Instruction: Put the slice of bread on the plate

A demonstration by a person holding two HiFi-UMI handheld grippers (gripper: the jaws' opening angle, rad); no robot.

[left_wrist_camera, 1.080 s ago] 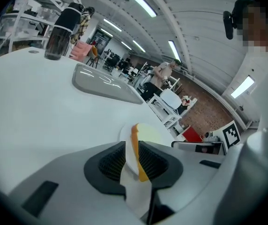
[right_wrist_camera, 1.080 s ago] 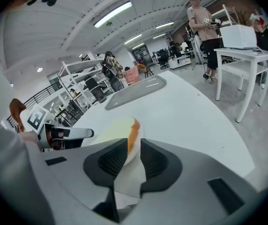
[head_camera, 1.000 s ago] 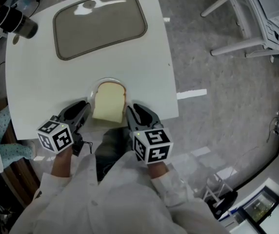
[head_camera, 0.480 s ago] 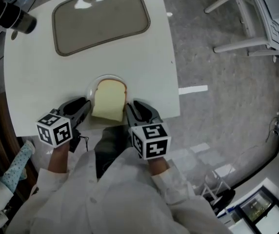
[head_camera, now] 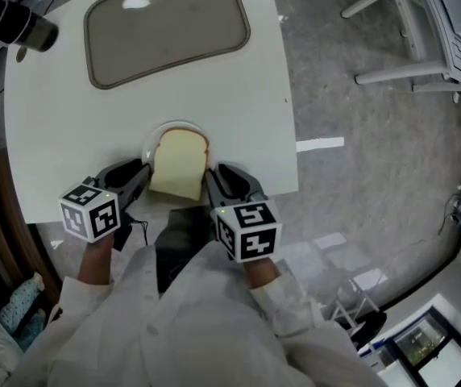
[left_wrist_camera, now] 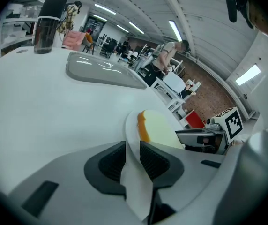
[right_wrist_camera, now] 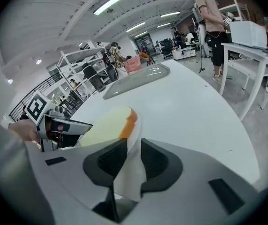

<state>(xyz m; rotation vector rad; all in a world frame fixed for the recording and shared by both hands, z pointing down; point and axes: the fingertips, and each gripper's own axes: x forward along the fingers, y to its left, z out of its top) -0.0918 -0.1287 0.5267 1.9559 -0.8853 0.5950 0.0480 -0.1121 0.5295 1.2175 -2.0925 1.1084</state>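
Two pinches on plate [head_camera: 156, 134] rim, by left gripper [head_camera: 139, 172] and right gripper [head_camera: 214, 177]; may tilt if raised unevenly, shedding slice of bread [head_camera: 180, 164].

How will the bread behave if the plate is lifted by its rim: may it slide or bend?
The bread lies loose on the smooth plate, so a tilt would likely slide it. It looks soft and thin, so it might sag if gripped alone. The left gripper and right gripper clamp its rim, so a level lift seems safest.
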